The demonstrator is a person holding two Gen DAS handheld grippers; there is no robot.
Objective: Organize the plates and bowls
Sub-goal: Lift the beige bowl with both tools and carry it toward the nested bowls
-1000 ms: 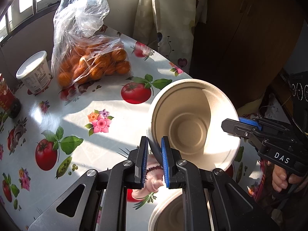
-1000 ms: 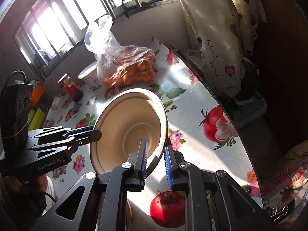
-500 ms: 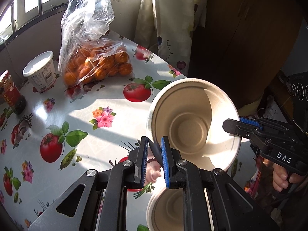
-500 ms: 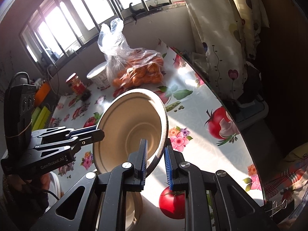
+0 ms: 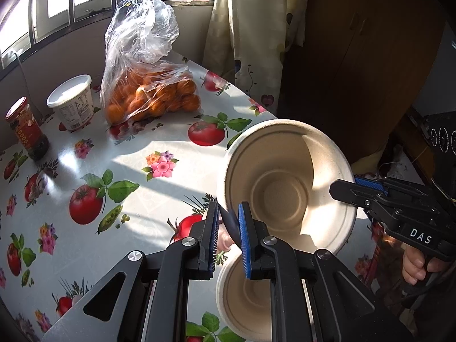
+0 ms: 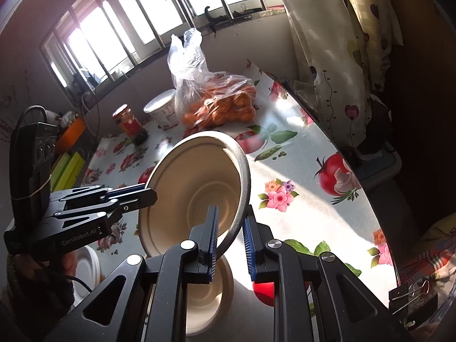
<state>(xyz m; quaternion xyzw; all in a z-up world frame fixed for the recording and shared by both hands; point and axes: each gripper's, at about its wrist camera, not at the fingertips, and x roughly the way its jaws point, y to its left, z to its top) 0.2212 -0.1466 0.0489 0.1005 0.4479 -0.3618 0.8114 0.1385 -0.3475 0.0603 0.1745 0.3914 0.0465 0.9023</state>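
A beige paper bowl (image 5: pixel 287 188) hangs tilted above the flowered table, held on two sides. My left gripper (image 5: pixel 229 228) is shut on its near rim, and my right gripper (image 5: pixel 346 192) pinches the opposite rim at the right. In the right wrist view the same bowl (image 6: pixel 196 196) stands on edge, with my right gripper (image 6: pixel 230 236) shut on its rim and my left gripper (image 6: pixel 142 196) clamped on its left rim. A second beige bowl (image 5: pixel 245 299) sits on the table right under the lifted one, also seen as a bowl (image 6: pixel 208 299) below my fingers.
A plastic bag of oranges (image 5: pixel 151 97), a white tub (image 5: pixel 72 102) and a red jar (image 5: pixel 27 129) stand at the far side by the window. A white plate (image 6: pixel 87 268) lies at the left. The table edge (image 6: pixel 367 196) curves along the right, by a curtain (image 5: pixel 250 37).
Both grippers have lifted the bowl up and back from the table, still holding its rims. More of the lower bowl and of the far table shows now.
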